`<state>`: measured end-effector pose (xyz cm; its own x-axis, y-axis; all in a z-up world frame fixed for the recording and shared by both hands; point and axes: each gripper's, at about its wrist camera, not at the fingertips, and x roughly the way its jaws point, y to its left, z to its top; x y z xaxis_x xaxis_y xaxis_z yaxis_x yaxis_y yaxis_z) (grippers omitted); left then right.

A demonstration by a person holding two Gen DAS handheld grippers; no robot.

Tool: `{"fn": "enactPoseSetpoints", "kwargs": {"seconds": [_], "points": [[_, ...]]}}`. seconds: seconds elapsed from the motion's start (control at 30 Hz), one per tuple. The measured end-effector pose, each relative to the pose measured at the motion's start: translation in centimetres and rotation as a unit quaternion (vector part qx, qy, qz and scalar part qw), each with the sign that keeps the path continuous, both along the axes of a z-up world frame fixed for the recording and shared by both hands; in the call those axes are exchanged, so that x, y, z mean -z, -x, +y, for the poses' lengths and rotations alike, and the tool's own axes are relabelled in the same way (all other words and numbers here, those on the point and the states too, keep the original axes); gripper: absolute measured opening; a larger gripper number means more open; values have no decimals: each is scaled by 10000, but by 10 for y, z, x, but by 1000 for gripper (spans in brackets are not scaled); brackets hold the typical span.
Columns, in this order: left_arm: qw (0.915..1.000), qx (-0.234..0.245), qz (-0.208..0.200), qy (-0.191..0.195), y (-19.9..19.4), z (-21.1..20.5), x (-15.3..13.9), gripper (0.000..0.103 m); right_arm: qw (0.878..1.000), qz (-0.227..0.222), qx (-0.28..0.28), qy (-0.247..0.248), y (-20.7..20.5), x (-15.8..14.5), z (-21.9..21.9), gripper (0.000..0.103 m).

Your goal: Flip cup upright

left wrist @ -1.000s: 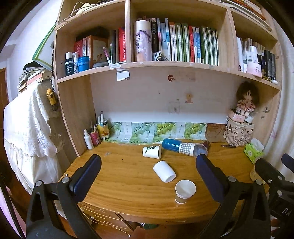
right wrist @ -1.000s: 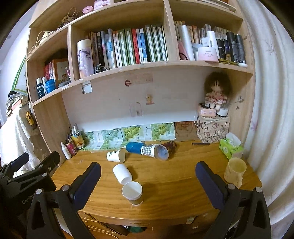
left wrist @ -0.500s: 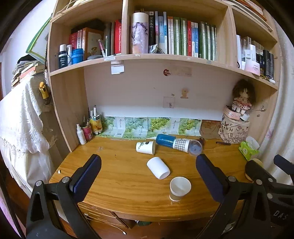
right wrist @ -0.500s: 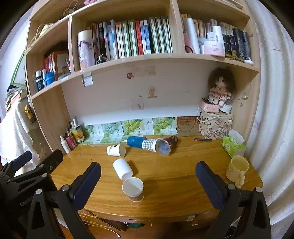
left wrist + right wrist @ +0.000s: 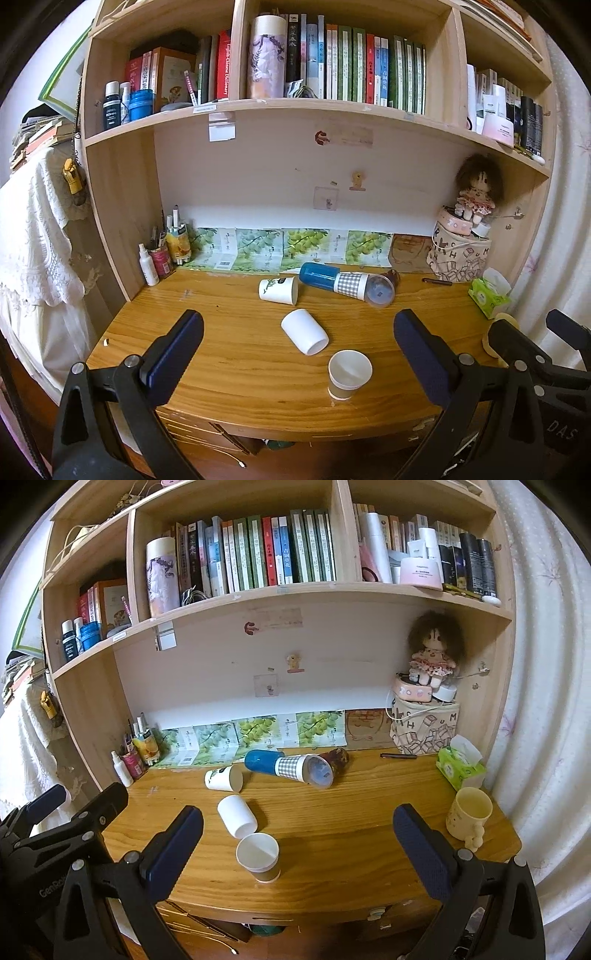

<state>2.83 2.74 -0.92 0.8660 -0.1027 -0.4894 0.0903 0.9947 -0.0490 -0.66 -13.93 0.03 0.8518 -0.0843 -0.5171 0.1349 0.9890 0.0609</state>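
Currently, left wrist view: left gripper (image 5: 293, 352) jaws wide apart, empty, short of the wooden bench (image 5: 221, 354); plain white paper cup (image 5: 304, 331) lies on its side mid-bench, mouth toward the front edge, best pinched across its walls. Right wrist view: right gripper (image 5: 295, 832) likewise wide, empty; same cup (image 5: 237, 816) beside an upright brown-banded paper cup (image 5: 258, 856).

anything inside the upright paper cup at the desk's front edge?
The upright paper cup looks empty: both wrist views show bare white inner wall below the rim. Its near wall hides part of the floor, so the bottom isn't fully confirmed. Both grippers, left and right, are open and apart from it.
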Motion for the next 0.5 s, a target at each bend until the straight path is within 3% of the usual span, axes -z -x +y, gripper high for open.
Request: {"fn": "enactPoseSetpoints", "kwargs": {"seconds": [0.5], "points": [[10000, 44, 74, 41, -1, -2, 3, 103, 10000, 56, 30, -23, 0, 1, -3, 103]]}}
